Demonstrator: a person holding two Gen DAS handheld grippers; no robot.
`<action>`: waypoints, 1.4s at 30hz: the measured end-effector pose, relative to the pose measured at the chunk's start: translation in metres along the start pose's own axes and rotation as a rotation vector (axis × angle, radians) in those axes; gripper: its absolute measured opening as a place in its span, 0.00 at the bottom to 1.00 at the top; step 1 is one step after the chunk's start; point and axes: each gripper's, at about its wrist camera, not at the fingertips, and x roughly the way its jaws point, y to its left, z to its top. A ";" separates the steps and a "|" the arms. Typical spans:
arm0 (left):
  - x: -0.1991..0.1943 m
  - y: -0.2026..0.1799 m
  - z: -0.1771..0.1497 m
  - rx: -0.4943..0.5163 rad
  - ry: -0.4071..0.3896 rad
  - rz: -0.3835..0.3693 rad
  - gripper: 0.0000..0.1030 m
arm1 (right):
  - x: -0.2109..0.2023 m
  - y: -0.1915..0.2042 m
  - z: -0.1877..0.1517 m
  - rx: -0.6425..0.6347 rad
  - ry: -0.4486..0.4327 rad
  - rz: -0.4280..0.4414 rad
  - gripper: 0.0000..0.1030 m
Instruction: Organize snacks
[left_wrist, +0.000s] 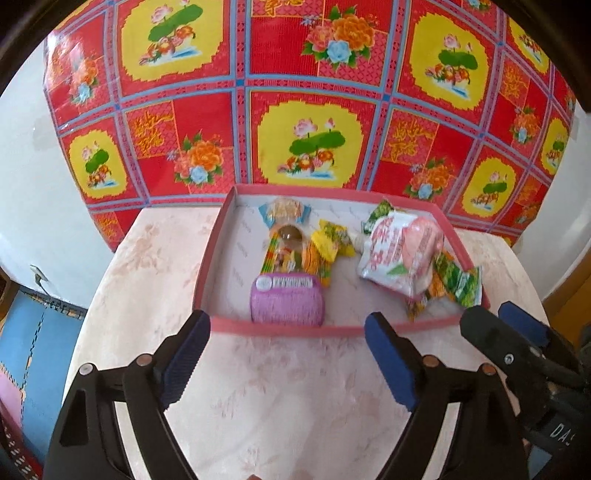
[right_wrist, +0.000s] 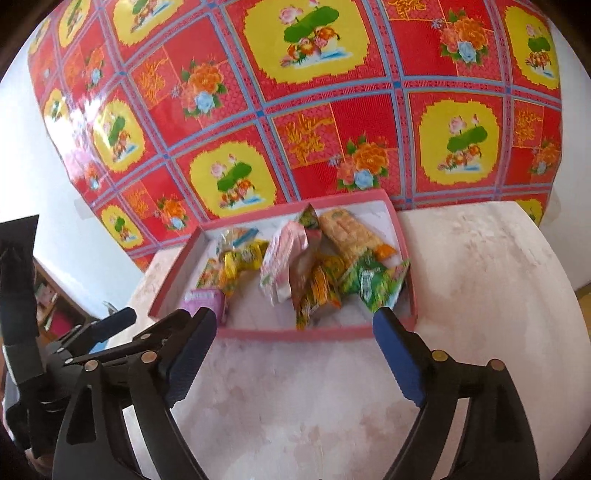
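A shallow pink-rimmed box (left_wrist: 284, 328) lies on a pale marble table and holds several snack packets. A purple packet (left_wrist: 287, 301) lies at its near wall, a white and pink pouch (left_wrist: 400, 253) to the right, yellow wrapped snacks (left_wrist: 330, 243) in the middle and a green packet (left_wrist: 461, 282) at the right. My left gripper (left_wrist: 288, 332) is open and empty, just short of the box's near wall. My right gripper (right_wrist: 295, 328) is open and empty, also at the near wall (right_wrist: 295, 334); in the right wrist view the green packet (right_wrist: 373, 282) lies just beyond it.
A red, yellow and blue flowered cloth (left_wrist: 310, 96) hangs behind the table. The marble table top (left_wrist: 291, 402) extends in front of the box and to its right (right_wrist: 480, 295). The right gripper's fingers (left_wrist: 517, 343) show at the right edge of the left wrist view.
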 end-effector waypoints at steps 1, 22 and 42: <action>0.000 0.000 -0.003 0.002 0.006 0.002 0.86 | 0.000 0.000 -0.002 -0.002 0.005 -0.005 0.86; 0.034 -0.010 -0.025 0.047 0.071 0.037 0.86 | 0.038 -0.023 -0.025 0.033 0.109 -0.147 0.86; 0.056 -0.004 -0.022 0.017 0.069 0.052 0.86 | 0.052 -0.016 -0.021 -0.018 0.104 -0.234 0.86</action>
